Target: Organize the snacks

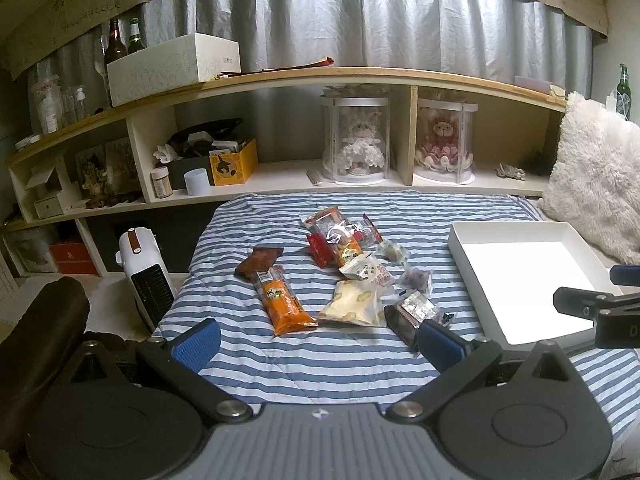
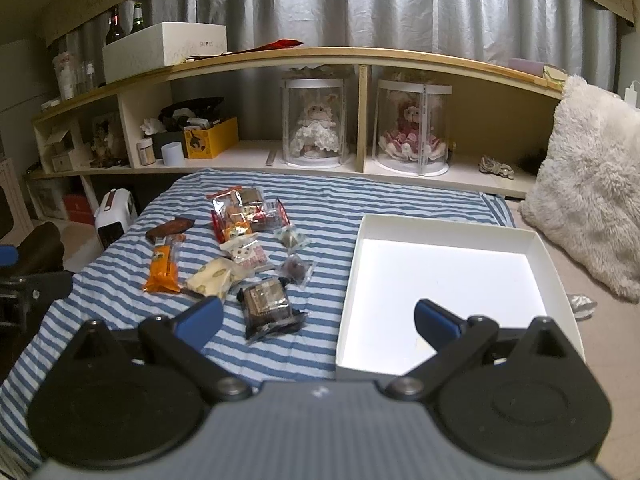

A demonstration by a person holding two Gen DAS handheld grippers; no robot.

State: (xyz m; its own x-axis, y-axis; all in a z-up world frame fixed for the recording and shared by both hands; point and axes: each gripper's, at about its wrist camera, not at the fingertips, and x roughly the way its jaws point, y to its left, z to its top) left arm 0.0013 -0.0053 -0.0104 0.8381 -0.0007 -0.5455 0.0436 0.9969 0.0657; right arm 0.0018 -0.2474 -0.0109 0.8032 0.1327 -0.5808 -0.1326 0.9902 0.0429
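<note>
Several snack packets lie in a loose pile on a blue-and-white striped blanket (image 1: 320, 360): an orange packet (image 1: 285, 302), a brown bar (image 1: 259, 261), a pale yellow packet (image 1: 354, 303), a dark packet (image 1: 412, 314) and a red and clear heap (image 1: 340, 240). An empty white tray (image 1: 524, 284) lies to their right. My left gripper (image 1: 318, 338) is open and empty, hovering in front of the pile. My right gripper (image 2: 318, 318) is open and empty, above the dark packet (image 2: 268, 306) and the tray's left wall (image 2: 346, 288). The orange packet (image 2: 164, 268) lies further left.
A wooden shelf unit (image 1: 360, 76) with doll cases, boxes and bottles stands behind the blanket. A white heater (image 1: 146, 276) stands on the floor at left. A fluffy white pillow (image 1: 596, 184) leans at right. The right gripper's body (image 1: 600, 308) shows beside the tray.
</note>
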